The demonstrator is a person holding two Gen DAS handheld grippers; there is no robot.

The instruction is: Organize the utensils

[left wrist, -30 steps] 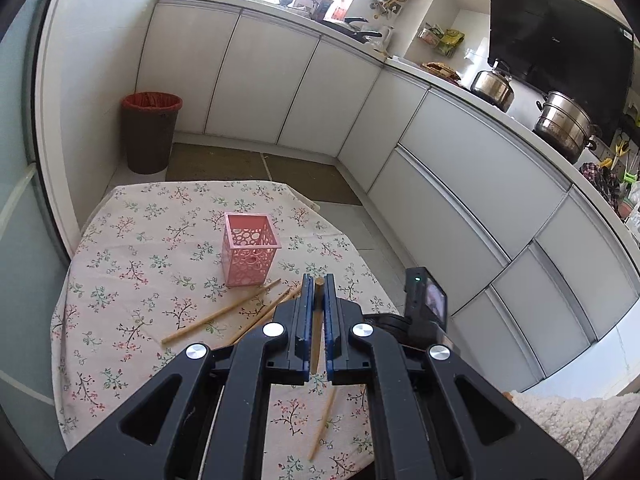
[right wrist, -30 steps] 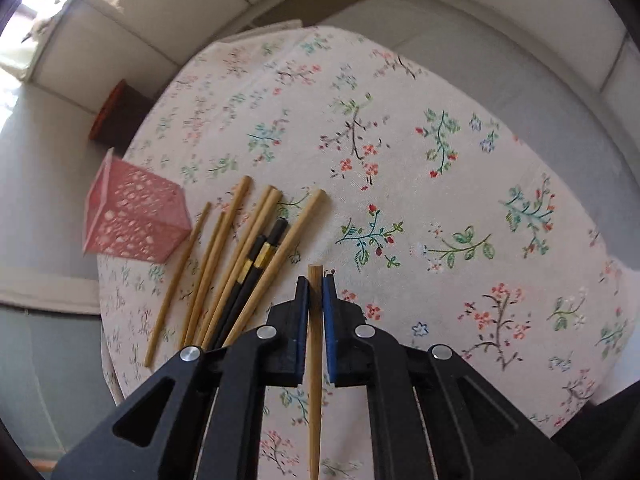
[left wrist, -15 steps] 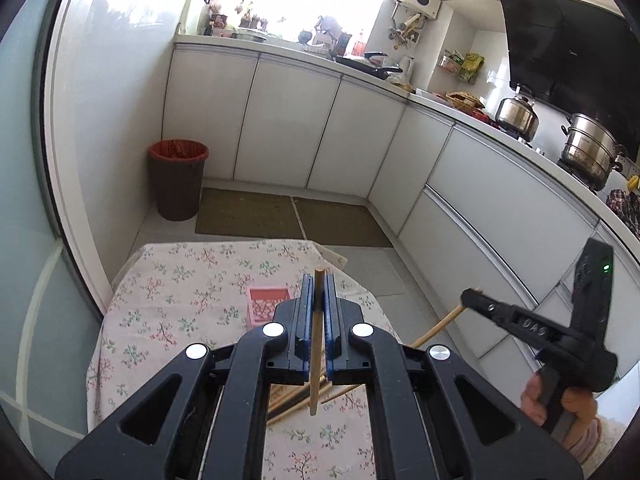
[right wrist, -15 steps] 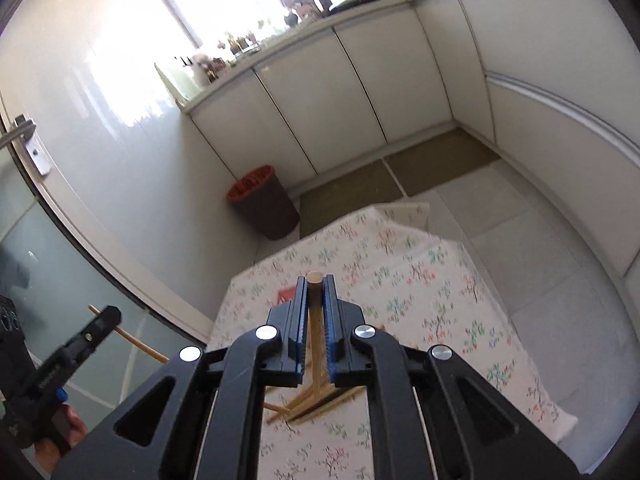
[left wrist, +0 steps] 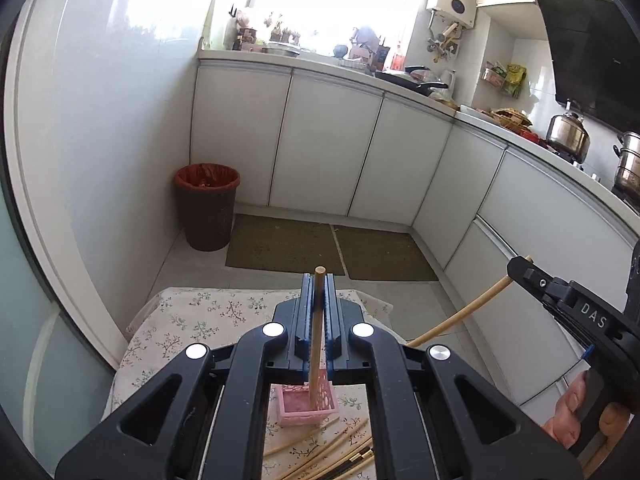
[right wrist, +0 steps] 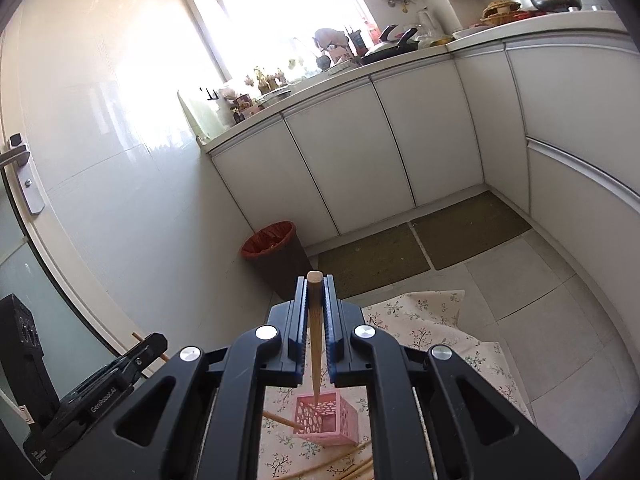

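Observation:
A pink perforated holder (left wrist: 307, 399) (right wrist: 326, 420) stands on the floral tablecloth below both grippers. My left gripper (left wrist: 319, 280) is shut on a wooden chopstick (left wrist: 316, 344) held upright, its lower end over the holder's opening. My right gripper (right wrist: 315, 284) is shut on another wooden chopstick (right wrist: 315, 344), its tip pointing down at the holder. The right gripper also shows in the left wrist view (left wrist: 560, 292), and the left one in the right wrist view (right wrist: 100, 376). Several loose chopsticks (left wrist: 332, 452) lie on the cloth in front of the holder.
The table (left wrist: 192, 320) stands in a kitchen corner. A red-lined bin (left wrist: 207, 206) and floor mats (left wrist: 332, 248) lie beyond it. White cabinets (left wrist: 328, 144) run along the back and right, with pots (left wrist: 568, 132) on the counter.
Both grippers have lifted their chopsticks off the table and tipped them upright. They now hang over the pink holder, closer to it than half a second ago.

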